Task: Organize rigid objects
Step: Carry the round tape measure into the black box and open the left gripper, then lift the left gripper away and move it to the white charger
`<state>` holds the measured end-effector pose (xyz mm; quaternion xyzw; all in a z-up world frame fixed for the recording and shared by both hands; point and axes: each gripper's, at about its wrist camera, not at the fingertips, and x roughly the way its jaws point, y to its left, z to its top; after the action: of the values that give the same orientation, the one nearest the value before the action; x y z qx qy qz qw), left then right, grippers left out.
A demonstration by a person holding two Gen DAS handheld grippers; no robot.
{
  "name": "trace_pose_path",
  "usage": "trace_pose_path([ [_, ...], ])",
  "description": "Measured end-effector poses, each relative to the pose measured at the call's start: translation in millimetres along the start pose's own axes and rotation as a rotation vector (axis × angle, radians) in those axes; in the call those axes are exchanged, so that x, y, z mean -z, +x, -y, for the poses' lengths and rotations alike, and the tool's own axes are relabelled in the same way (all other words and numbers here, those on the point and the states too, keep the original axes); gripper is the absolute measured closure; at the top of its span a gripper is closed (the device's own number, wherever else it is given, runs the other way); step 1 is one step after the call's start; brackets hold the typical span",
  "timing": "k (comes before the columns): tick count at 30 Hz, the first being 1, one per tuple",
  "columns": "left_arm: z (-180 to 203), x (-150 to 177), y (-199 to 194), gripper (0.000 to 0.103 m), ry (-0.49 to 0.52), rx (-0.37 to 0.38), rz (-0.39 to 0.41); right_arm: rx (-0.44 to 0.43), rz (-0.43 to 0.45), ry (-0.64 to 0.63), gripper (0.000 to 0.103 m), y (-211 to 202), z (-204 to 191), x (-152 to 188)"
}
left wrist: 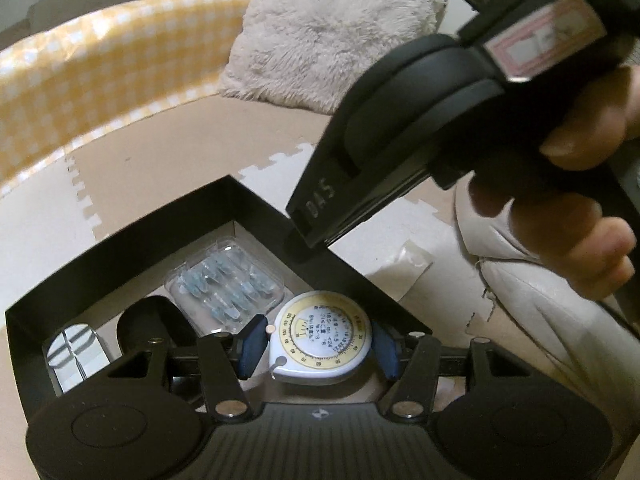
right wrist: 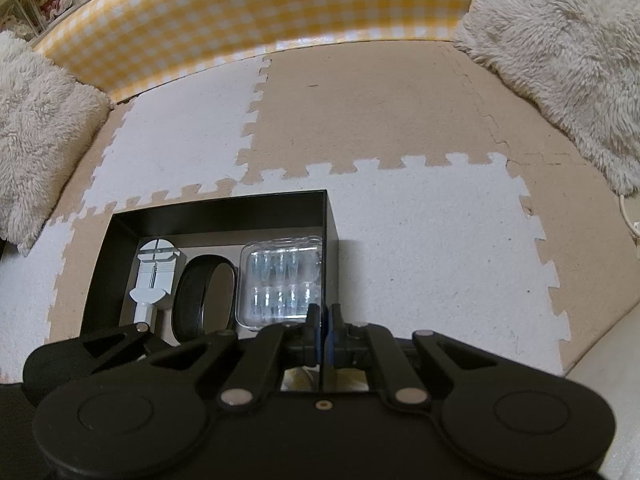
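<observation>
Between the left gripper's [left wrist: 316, 350] blue pads, a round tape measure [left wrist: 320, 340] sits clamped over the black box [left wrist: 120, 240]; its hard, smooth, light shell likely favours this flat-sided hold, while the right gripper [right wrist: 323, 328] is closed, empty

A round white tape measure [left wrist: 318, 338] with a yellow dial ring lies face-up, clamped between the blue pads of the left hand-held gripper [left wrist: 316, 346] at the near right edge of an open black box [right wrist: 224, 206]. Inside the box, side by side — a white watch-link tool [right wrist: 154, 276] on the left, a black oval band [right wrist: 202, 294] on its edge in the middle, and a clear plastic case [right wrist: 280, 284] of small blue pieces lying flat on the right.
</observation>
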<state>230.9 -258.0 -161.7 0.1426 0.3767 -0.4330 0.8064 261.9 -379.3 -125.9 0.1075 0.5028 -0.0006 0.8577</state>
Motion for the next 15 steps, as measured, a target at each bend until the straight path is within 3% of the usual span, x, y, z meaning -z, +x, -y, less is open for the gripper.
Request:
trace_pose_path([
  [4,-6.2,1.9,-4.6,0.034,-0.039,0.013,0.006,0.002,-0.001,-0.001,0.099,0.2,0.2,0.2],
  [10,-9.5,2.7,-14.5,0.029,-0.067,0.025,0.012,0.0,-0.001,0.0,0.099,0.0,0.2,0.6],
  [15,-8.9,0.8,-22.8,0.02,-0.077,0.02,0.017,-0.003,-0.001,0.002,0.099,-0.6,-0.1,1.0],
])
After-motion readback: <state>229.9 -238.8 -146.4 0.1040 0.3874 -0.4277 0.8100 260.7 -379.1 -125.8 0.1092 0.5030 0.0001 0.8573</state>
